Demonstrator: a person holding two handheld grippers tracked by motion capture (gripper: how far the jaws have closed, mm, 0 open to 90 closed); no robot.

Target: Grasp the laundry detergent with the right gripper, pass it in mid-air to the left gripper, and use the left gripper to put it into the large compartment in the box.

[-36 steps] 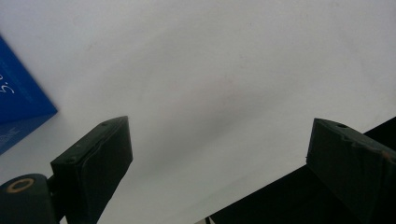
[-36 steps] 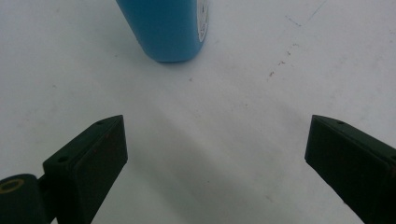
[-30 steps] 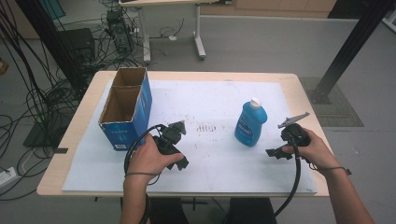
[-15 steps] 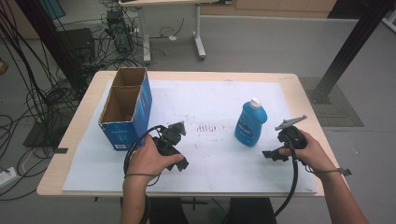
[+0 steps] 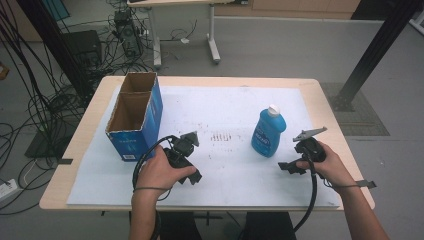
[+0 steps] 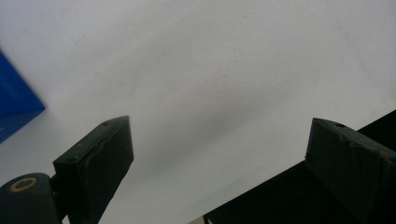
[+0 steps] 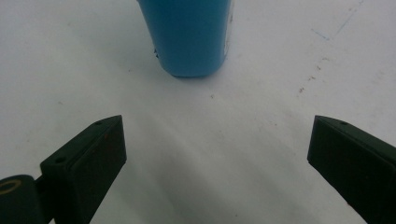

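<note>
High view: a blue plastic bottle (image 5: pixel 268 133) with a white cap stands upright on the white sheet (image 5: pixel 230 107) that covers most of the pale wooden table (image 5: pixel 320 95). The bottle is flattened and wide at the shoulders, with a printed label on its face. It stands right of the table's middle, beside a patch of small reddish-brown specks on the sheet. Toward the left edge sits a cardboard box (image 5: pixel 134 116), oblong, open at the top, brown inside and glossy blue outside, with a divider splitting it into two compartments.

The right gripper (image 5: pixel 289 166), black and held in the person's right hand (image 5: pixel 327 165), lies low over the sheet just to the right of the bottle and apart from it. In the right gripper view its two matte black jaws are spread wide with nothing between them, and the bottle's rounded smooth base (image 7: pixel 191 35) stands ahead on the lightly scuffed sheet.

The left gripper (image 5: pixel 187 142), in the left hand (image 5: pixel 159 171), rests near the box's near corner. In the left gripper view its jaws are likewise spread apart over bare sheet, with a blue corner of the box (image 6: pixel 14 105) at the left edge.
</note>
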